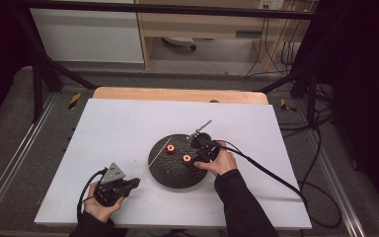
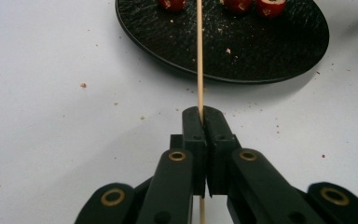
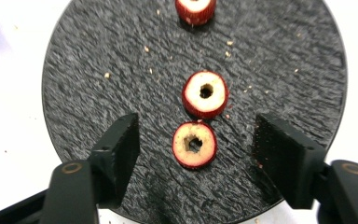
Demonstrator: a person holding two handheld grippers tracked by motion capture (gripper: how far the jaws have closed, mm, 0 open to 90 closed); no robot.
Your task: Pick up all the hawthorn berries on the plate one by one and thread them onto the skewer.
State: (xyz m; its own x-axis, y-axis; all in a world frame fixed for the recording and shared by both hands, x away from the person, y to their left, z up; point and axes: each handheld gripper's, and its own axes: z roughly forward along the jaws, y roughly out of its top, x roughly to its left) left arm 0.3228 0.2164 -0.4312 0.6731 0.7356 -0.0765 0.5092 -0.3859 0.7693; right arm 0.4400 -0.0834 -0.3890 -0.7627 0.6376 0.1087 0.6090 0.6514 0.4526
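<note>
The left gripper (image 2: 200,114) rests at the near left of the white table (image 1: 118,128), its jaws clamped together on a thin wooden skewer (image 2: 199,56). The skewer runs forward from the jaws, over the rim of the black round plate (image 3: 98,60), which sits at the middle of the table. In the high view, the skewer's far end appears to reach a red slice (image 1: 170,148) at the plate's left, though contact cannot be confirmed.

The right gripper (image 3: 196,149) hangs over the plate, pointing down. Its jaws stand apart, one on each side of a red cored fruit slice (image 3: 195,144), without touching it. A second slice (image 3: 205,94) lies just beyond, nearly touching the first. A third slice (image 3: 195,10) lies farther off, well apart.
</note>
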